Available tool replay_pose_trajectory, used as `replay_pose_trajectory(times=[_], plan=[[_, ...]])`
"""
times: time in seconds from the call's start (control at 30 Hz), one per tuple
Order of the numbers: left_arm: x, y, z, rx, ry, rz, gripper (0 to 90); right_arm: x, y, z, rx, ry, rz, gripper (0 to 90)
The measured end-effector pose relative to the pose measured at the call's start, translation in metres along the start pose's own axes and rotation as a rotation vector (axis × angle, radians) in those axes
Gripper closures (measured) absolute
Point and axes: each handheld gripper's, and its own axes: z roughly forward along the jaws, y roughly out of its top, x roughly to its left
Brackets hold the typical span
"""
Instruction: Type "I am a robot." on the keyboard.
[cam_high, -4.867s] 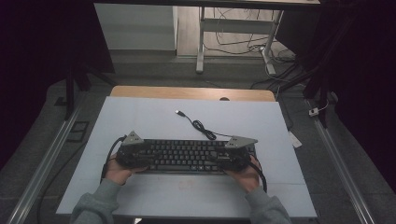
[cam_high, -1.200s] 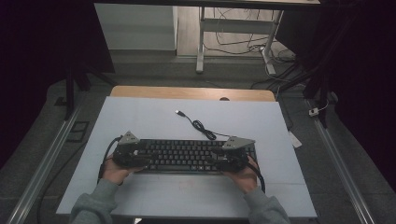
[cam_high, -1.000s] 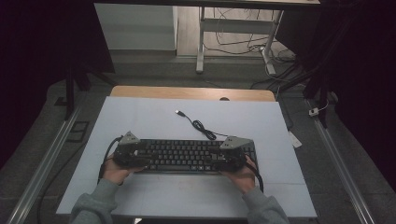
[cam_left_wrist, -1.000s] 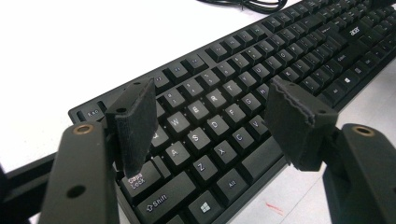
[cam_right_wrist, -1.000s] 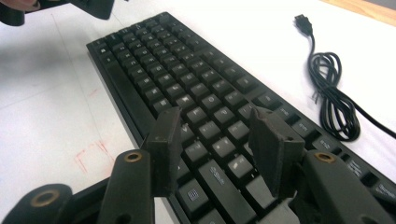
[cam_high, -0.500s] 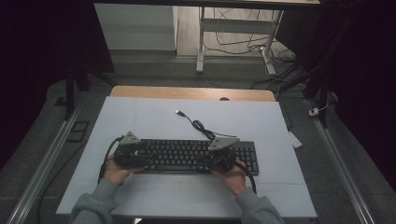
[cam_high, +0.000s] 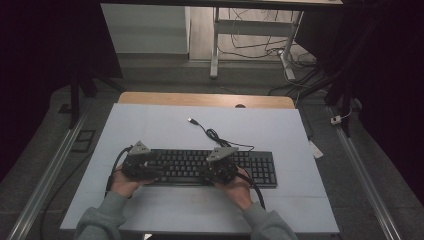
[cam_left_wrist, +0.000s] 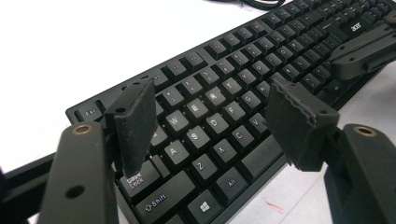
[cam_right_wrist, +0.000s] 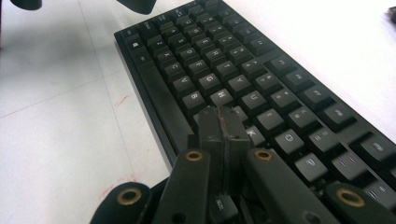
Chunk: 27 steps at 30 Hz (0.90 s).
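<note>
Two grippers hovered over our black keyboard (cam_high: 210, 167) on the white table (cam_high: 160, 125): the left gripper (cam_left_wrist: 210, 121) had its jaws spread above the left-hand letter keys, while the right gripper (cam_right_wrist: 222, 122) held its jaws pressed together over the middle keys.

The keyboard (cam_high: 200, 167) lies on the table (cam_high: 150, 125), its cable (cam_high: 212, 134) behind it.

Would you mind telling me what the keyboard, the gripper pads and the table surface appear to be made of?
The keyboard looks like matte black moulded plastic: printed white legends, soft sheen on the keycaps. The pads on the left gripper look like dark foam or rubber, judging by their rough, ragged edges. The table surface seems a smooth white laminate or board with faint seam lines; its exact material is uncertain.
</note>
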Motion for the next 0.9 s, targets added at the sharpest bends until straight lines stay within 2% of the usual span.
replay_pose_trajectory(times=[0.23,0.37,0.53,0.7,0.77,0.83,0.9], plan=[[0.000,0.000,0.000,0.002,0.000,0.003,33.6,0.001,0.002,0.014,0.031,-0.015,-0.016,89.6],[0.000,0.000,0.000,0.003,0.002,0.001,33.6,0.000,0.000,0.019,0.051,-0.024,-0.006,89.6],[0.000,0.000,0.000,0.002,0.004,0.002,33.5,-0.001,0.000,0.022,0.062,-0.040,-0.017,89.6],[0.000,-0.001,-0.001,0.003,0.006,0.003,33.5,-0.003,-0.001,0.023,0.054,-0.039,-0.007,89.7],[0.001,-0.001,0.000,0.004,0.006,0.003,33.5,-0.003,-0.002,0.025,0.068,-0.045,-0.019,89.7],[0.001,-0.001,0.000,0.006,0.007,0.002,33.4,-0.003,-0.002,0.025,0.060,-0.041,-0.007,89.7],[0.000,-0.001,0.000,0.005,0.007,0.003,33.4,-0.002,-0.001,0.022,0.048,-0.042,-0.016,89.8]])
